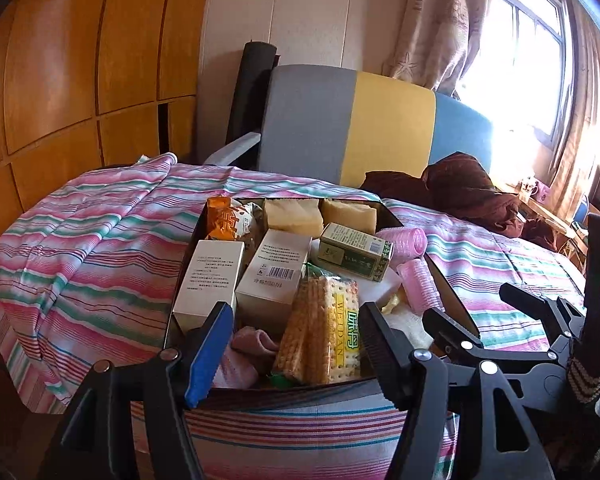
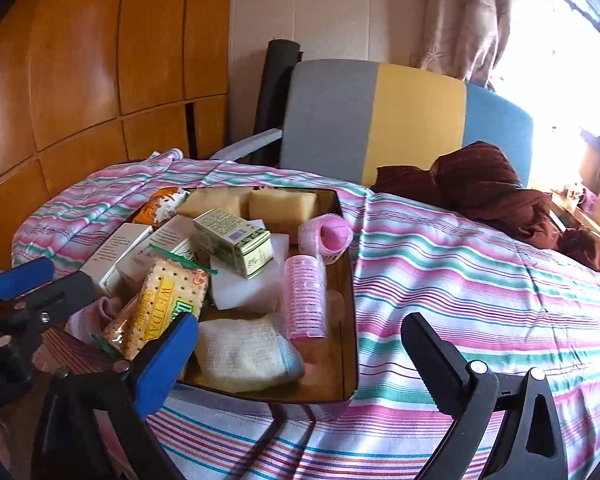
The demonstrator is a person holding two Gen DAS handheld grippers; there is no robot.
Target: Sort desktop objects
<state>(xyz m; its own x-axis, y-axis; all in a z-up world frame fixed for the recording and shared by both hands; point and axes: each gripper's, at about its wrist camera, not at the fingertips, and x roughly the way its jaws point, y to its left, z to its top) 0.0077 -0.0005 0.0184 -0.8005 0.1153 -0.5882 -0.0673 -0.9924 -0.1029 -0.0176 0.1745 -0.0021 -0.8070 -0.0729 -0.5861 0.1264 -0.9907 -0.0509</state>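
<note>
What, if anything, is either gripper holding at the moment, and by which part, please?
Nothing is held. The left gripper and the right gripper are both open and empty, above the near edge of the tray; the cracker packet lies untouched.

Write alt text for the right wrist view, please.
An open black two-finger gripper hovers before a dark shallow tray holding a cracker packet, pink hair rollers and a green carton, on a striped cloth.

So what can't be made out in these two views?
- Tray floor under the piled boxes: hidden, both views.
- Pink cloth: partly behind the left gripper finger, left view.
- White box print: too small to read.
- Window: blown out, nothing outside visible.
- Right gripper: open, empty.
</note>
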